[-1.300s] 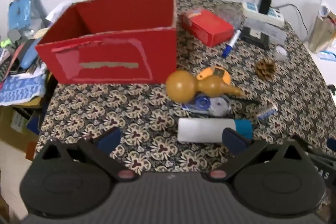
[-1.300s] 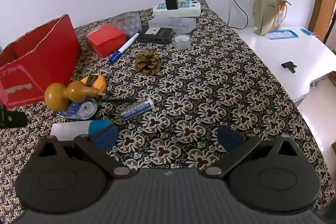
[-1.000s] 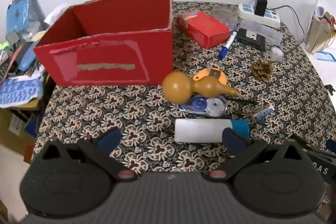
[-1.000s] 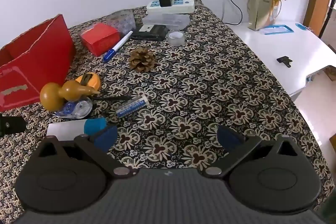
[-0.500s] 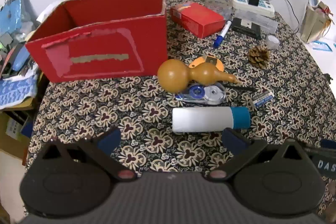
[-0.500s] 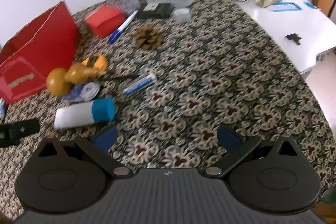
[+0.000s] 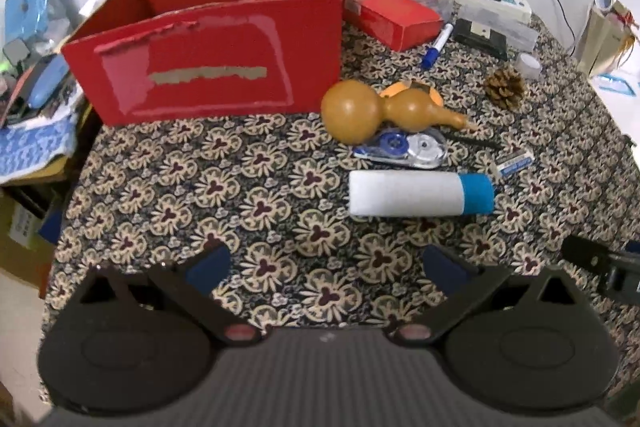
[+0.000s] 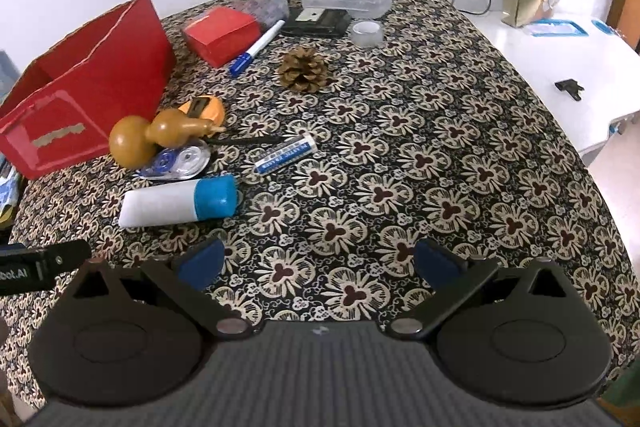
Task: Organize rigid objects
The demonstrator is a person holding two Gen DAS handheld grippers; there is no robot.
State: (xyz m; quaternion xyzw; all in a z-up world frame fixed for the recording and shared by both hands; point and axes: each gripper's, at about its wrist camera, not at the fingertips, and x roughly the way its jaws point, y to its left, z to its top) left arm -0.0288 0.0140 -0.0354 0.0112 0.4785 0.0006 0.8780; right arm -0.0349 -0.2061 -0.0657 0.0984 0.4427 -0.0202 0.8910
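Both grippers, left gripper [image 7: 326, 263] and right gripper [image 8: 316, 263], are hovering over the counter [image 8: 440, 155] with jaws released, gripping nothing. The white tube [image 7: 420, 194] is lying near the counter's middle, just beside the gourd [image 7: 384, 109] and red box [image 7: 216, 55].

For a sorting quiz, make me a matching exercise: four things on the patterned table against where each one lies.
Things:
1. gourd
2. white tube with blue cap
3. pine cone
4. blue marker

Places:
A. beside the small red box
B. alone on the cloth, in front of the tape roll
C. nearest both claws
D. by the big red box's front corner, against the correction tape dispenser

Pairs: 1-D, 2-C, 3-B, 4-A
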